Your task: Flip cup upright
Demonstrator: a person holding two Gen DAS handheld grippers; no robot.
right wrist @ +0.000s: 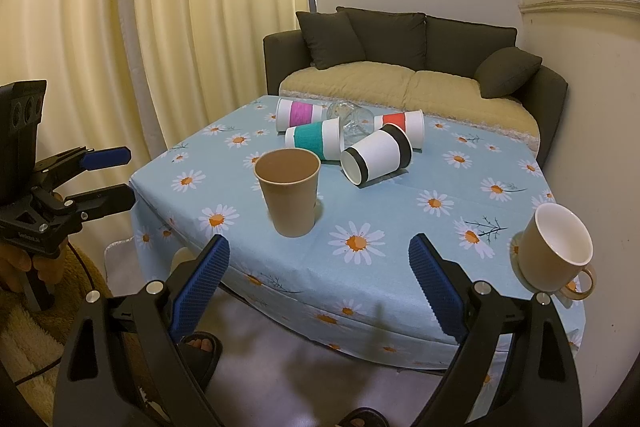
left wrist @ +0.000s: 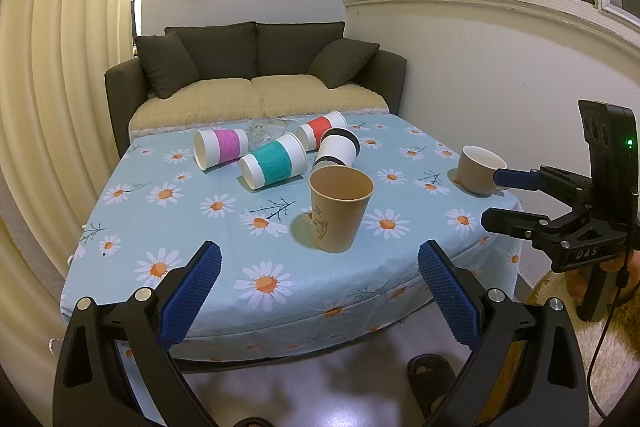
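Observation:
A brown paper cup point(left wrist: 339, 207) stands upright near the front of the daisy tablecloth point(left wrist: 192, 211); it also shows in the right wrist view point(right wrist: 289, 191). Behind it lie several cups on their sides: pink-banded point(left wrist: 220, 147), teal-banded point(left wrist: 274, 165), black-banded point(left wrist: 337, 150) and red-banded point(left wrist: 321, 129). A clear glass point(right wrist: 351, 119) lies among them. My left gripper point(left wrist: 319, 277) is open and empty, off the table's front edge. My right gripper point(right wrist: 319, 273) is open and empty, off the front edge too; it also shows in the left wrist view point(left wrist: 496, 197).
A tan mug point(right wrist: 554, 250) stands upright on a coaster at the table's right corner. A dark sofa point(left wrist: 256, 75) is behind the table, a curtain point(right wrist: 160, 27) to the left and a wall point(left wrist: 480, 75) to the right. Sandalled feet point(left wrist: 430, 375) are on the floor below.

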